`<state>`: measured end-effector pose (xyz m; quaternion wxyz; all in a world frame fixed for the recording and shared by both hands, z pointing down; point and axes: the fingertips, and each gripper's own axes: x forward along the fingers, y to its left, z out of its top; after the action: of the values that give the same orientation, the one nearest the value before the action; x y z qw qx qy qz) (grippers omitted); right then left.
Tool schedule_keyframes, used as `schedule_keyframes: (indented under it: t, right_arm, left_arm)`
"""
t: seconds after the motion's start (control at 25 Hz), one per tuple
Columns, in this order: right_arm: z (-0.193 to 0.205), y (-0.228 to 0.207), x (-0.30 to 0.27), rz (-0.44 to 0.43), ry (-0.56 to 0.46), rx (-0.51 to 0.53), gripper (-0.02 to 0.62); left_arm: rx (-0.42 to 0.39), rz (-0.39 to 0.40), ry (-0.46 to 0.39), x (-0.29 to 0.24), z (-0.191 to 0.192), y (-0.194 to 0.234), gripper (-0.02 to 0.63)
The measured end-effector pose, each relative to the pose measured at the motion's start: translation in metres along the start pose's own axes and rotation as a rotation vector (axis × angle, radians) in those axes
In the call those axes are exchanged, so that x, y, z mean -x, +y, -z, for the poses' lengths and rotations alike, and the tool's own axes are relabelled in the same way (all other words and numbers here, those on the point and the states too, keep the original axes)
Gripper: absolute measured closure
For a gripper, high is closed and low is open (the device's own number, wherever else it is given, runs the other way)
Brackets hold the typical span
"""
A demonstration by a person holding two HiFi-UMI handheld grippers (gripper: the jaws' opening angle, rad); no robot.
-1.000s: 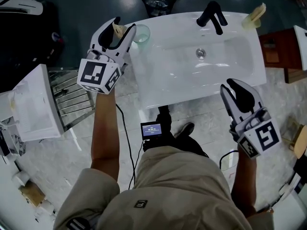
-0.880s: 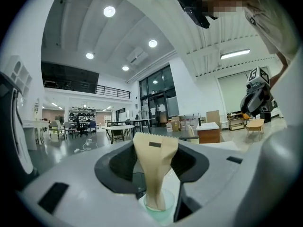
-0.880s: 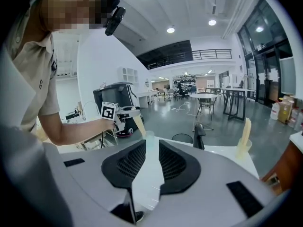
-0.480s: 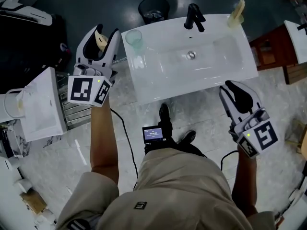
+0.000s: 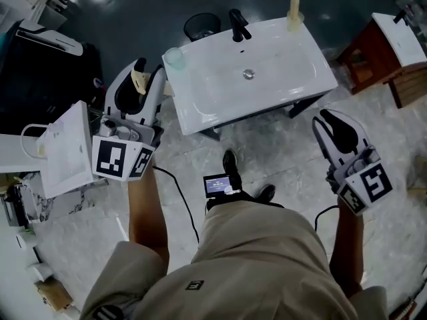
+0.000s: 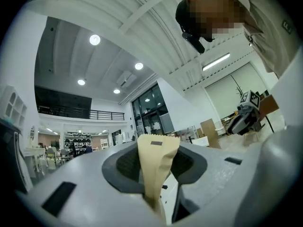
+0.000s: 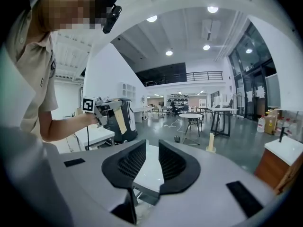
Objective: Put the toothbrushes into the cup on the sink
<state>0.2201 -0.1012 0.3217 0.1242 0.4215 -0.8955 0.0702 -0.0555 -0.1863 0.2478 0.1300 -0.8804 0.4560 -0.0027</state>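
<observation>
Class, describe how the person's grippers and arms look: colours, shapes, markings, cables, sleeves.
Both the left gripper and right gripper are pale grey shells with black pads, each carrying a cube of black-and-white square markers. A black cable hangs from the left one. The person wears a beige short-sleeved shirt. The left gripper's jaws have just been closing, a wrapped toothbrush between them.

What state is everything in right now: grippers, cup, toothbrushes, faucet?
left gripper: jaws have just been closing; clamped on a wrapped toothbrush.
right gripper: jaws apart, nothing between them.
cup: upright on the sink at its back left corner, looks empty.
second wrapped toothbrush: standing upright at the sink's back right corner, outside the cup.
faucet: no water seen running.
</observation>
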Motion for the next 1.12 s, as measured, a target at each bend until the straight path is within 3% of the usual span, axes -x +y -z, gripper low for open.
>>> schedule_keyframes:
  t: [0.36, 0.6, 0.84, 1.0, 1.12]
  right_arm:
    - [-0.005, 0.007, 0.105, 0.02, -0.092, 0.026, 0.518]
    - [-0.01, 0.019, 0.142, 0.006, -0.131, 0.044, 0.52]
    - [-0.008, 0.021, 0.163, 0.018, -0.155, 0.029, 0.52]
    - [0.001, 0.02, 0.163, 0.031, -0.137, 0.004, 0.52]
    - [0.011, 0.009, 0.151, 0.042, -0.101, -0.016, 0.522]
  left_arm:
    - [-0.011, 0.126, -0.012, 0.044, -0.068, -0.138, 0.483]
    - [0.027, 0.127, 0.012, 0.06, -0.085, -0.179, 0.491]
    - [0.11, 0.083, 0.02, 0.06, -0.077, -0.161, 0.5]
    - [0.167, 0.036, 0.033, 0.046, -0.047, -0.118, 0.502]
    - [0.15, -0.009, 0.035, 0.017, -0.02, -0.071, 0.502]
